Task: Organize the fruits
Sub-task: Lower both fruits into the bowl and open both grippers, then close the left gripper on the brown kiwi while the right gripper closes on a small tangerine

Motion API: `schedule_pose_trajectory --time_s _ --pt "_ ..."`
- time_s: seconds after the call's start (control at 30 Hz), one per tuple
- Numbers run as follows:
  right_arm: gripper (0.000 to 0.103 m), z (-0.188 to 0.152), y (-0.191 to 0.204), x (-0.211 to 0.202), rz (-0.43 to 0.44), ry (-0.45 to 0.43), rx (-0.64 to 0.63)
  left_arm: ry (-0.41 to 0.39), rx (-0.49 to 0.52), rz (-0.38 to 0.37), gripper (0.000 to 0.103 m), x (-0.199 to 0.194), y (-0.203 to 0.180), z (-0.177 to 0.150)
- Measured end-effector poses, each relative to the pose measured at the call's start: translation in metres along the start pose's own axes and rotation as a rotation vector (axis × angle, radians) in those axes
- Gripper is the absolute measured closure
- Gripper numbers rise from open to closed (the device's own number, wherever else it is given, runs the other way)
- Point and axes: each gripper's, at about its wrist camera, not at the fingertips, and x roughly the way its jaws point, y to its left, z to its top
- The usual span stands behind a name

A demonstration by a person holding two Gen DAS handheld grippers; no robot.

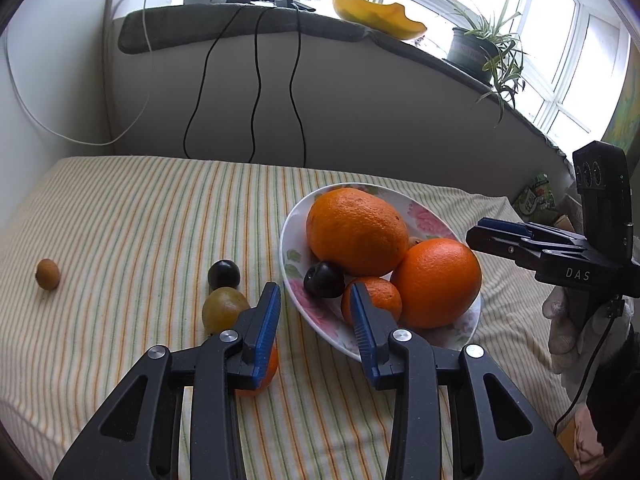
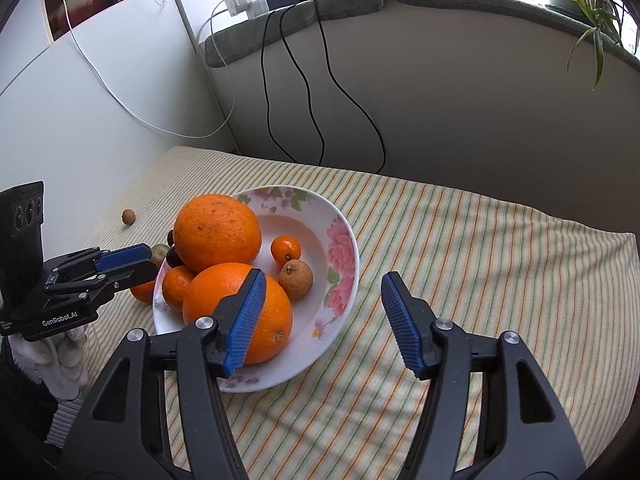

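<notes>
A floral plate (image 1: 440, 336) (image 2: 344, 216) on the striped cloth holds two big oranges (image 1: 356, 232) (image 1: 436, 280), a mandarin (image 1: 380, 296) and a dark plum (image 1: 324, 280). The right wrist view adds a tiny mandarin (image 2: 285, 249) and a brown fruit (image 2: 295, 280) inside. Left of the plate lie another plum (image 1: 224, 274), a greenish fruit (image 1: 222, 308), a small orange (image 1: 268, 372) half hidden under my finger, and a far brown fruit (image 1: 48, 274). My left gripper (image 1: 315, 300) is open over the plate's left rim, holding nothing. My right gripper (image 2: 324, 280) is open over the right rim, empty.
Striped cloth (image 2: 480, 280) stretches bare to the right of the plate. Behind it rises a grey wall with hanging cables (image 1: 256, 80). A padded sill (image 1: 224, 24) above carries a power strip, a yellow dish (image 1: 376, 16) and a potted plant (image 1: 476, 48). A gloved hand (image 1: 568, 320) holds the right gripper.
</notes>
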Motion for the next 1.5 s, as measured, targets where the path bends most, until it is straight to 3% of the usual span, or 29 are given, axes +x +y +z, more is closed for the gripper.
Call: schedule_pose_trajectory --time_s 0.47,0.97,1.07,1.33,1.5 --pt "0.036 -0.004 0.054 -0.019 0.055 -0.022 -0.098 -0.015 -0.023 0.066 0.062 -0.028 0.029 -0.023" --pt "0.036 -0.026 0.137 0.006 0.245 0.056 -0.145 -0.042 -0.128 0.178 0.062 -0.057 0.100 -0.039" --pt "0.036 -0.035 0.154 0.020 0.234 0.087 -0.144 -0.053 -0.145 0.200 0.055 -0.059 0.115 -0.038" --pt "0.037 -0.044 0.174 0.055 0.166 0.119 -0.079 -0.055 -0.165 0.252 0.055 -0.056 0.152 -0.031" --pt "0.045 -0.038 0.172 0.072 0.124 0.117 -0.020 -0.043 -0.182 0.258 0.055 -0.045 0.170 -0.025"
